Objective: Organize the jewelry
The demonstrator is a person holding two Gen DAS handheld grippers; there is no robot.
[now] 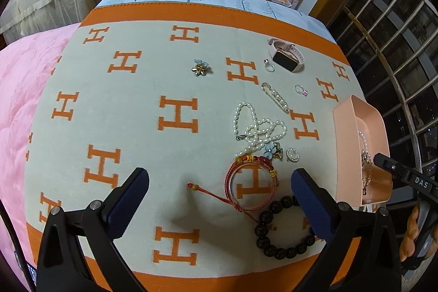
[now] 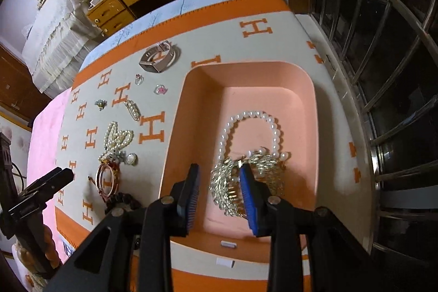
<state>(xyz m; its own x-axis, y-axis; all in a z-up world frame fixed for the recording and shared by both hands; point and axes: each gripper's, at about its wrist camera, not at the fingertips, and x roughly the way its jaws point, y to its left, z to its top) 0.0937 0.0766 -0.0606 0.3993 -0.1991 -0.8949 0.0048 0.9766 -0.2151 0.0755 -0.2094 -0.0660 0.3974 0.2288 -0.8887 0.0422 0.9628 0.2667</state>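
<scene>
While the left gripper (image 1: 220, 199) hangs wide and empty above the red cord bangle (image 1: 253, 189), closing there could snag the dark bead bracelet (image 1: 284, 231) touching it. Rightward, the right gripper (image 2: 220, 192), narrowly parted over the pink tray (image 2: 246, 73), may drag the gold piece (image 2: 246, 182), whose long axis runs away from the fingers.

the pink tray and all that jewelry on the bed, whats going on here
A person holding a two-finger tool in each hand is sorting jewelry off an orange and cream H-patterned blanket into a shallow pink plastic tray. The right tool hangs over the tray, jaws partly open, nothing between them, beside a gold spiky comb and a white pearl bracelet already inside. The left tool is wide open above a red cord bangle and a dark wooden bead bracelet, still on the blanket.
</scene>
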